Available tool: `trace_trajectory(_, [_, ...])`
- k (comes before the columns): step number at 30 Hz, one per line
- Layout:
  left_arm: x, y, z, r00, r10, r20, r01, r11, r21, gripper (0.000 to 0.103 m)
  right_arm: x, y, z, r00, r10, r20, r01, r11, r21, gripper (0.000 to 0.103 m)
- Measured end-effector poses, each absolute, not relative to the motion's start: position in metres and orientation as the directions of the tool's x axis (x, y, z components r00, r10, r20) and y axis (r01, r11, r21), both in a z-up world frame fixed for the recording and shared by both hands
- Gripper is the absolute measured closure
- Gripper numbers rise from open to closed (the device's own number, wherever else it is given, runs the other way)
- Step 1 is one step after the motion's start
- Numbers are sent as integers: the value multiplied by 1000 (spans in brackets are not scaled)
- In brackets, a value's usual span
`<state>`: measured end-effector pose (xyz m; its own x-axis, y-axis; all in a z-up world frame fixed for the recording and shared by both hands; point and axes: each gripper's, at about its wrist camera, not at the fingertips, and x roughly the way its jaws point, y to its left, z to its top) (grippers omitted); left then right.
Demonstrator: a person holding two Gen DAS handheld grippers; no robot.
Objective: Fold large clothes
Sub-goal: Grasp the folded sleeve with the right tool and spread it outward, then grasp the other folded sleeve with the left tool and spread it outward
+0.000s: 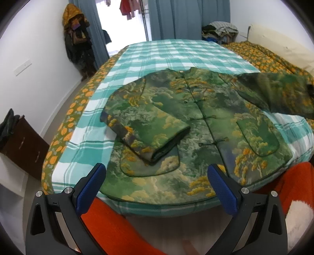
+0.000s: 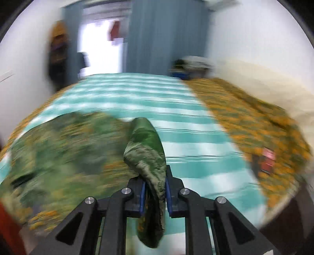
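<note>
White walls, blue curtains, bright doorway.

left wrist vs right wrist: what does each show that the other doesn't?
Left wrist only: the open left gripper hovering empty over the jacket hem, the jacket laid flat with its frog buttons visible, one sleeve already folded across the front.
Right wrist only: the right gripper shut on the other sleeve, view motion-blurred.
Both: the checked bedspread, curtains, doorway.
</note>
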<state>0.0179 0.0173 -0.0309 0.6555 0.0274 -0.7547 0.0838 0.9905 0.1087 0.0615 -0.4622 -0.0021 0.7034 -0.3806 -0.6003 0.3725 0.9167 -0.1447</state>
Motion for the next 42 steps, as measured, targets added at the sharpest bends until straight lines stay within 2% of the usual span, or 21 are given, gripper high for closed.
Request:
trace_trajectory(2, [20,20,-30,662,44,-748,72,990,122,0,50,-499,4,619,-549,-562,536,818,-208,64])
trace_trajectory(4, [24,23,-31,669,69,-740,65,986,150,0,32,-522,8,553,-653,-517,642,730,-235,64])
trace_trajectory(6, [30,24,-34,673,88,-734,69,981,181,0,17,-524,7,563,-644,-518,660,727,-188,60])
trace_trajectory(8, [40,24,-39,670,91,-737,89,975,201,0,7,-512,-2,585,-608,-536,636,755,-162,53])
trace_trajectory(11, [63,22,-54,644,44,-764,181,961,208,0,1,-469,-26,645,-510,-569,540,831,-132,53])
trace_trajectory(17, [103,4,-103,587,17,-810,365,887,284,0,-5,-364,-81,728,-200,-656,333,939,84,53])
trace_trajectory(20, [124,-1,-119,568,9,-823,392,877,279,0,-7,-321,-104,719,-74,-692,241,959,148,53])
trace_trajectory(22, [146,0,-134,550,26,-835,382,881,279,0,-5,-298,-116,696,-24,-717,167,977,129,53])
trace_trajectory(27, [171,5,-169,477,49,-878,370,895,251,0,-2,-269,-123,686,0,-727,73,995,69,53])
trace_trajectory(34, [170,9,-171,463,23,-886,377,900,220,1,-7,-276,-131,678,15,-735,79,992,93,53])
trace_trajectory(35, [169,10,-170,456,10,-890,383,900,207,2,-6,-276,-133,672,21,-740,77,992,98,53])
trace_trajectory(39, [170,14,-165,423,-49,-905,422,894,149,19,-7,-273,-131,679,27,-734,61,994,93,53])
trace_trajectory(42, [175,15,-164,387,-82,-918,450,886,111,40,-7,-267,-131,679,28,-733,45,996,80,53])
